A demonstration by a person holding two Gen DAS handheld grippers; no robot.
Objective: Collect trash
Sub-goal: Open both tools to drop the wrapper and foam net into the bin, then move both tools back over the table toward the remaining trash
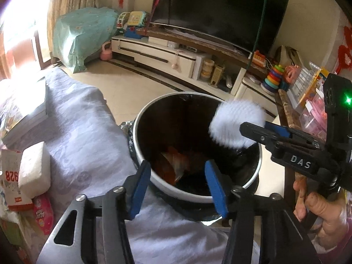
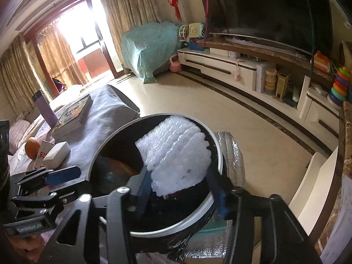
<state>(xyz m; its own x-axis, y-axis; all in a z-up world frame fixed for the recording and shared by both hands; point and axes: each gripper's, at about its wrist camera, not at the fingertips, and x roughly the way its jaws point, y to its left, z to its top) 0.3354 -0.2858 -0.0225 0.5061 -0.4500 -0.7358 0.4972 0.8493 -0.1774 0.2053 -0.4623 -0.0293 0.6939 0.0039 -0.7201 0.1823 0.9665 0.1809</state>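
1. Over the bin mouth: your left gripper (image 1: 178, 184) has its jaws apart w/ nothing between the blue pads; only the bin interior shows in the gap.
2. Your right gripper (image 2: 179, 189) is also spread. The white foam piece (image 2: 173, 154) sits between its fingers, above the bin opening. It lies against the left pad; the right pad looks clear of it, so it reads as released, not clamped. In the left wrist view the foam (image 1: 236, 124) is motion-blurred, just off the right gripper's tip.
3. The trash bin (image 1: 256, 171) is round, white rim, black liner. Orange-brown scraps (image 1: 173, 165) lie at the bottom.
4. Beside the bin, on your left: a table under a pale lavender cloth (image 1: 83, 132). On it: a white block (image 2: 56, 155), a red-and-white carton (image 1: 11, 176), stacked books (image 2: 72, 114), an orange (image 2: 32, 147), a purple bottle (image 2: 44, 107).
5. Far side of room: TV (image 1: 220, 11) on a white low cabinet (image 1: 158, 55), toys at the right end incl. a ring stacker (image 1: 274, 79).
6. A hand (image 1: 319, 209) grips the right unit's handle.
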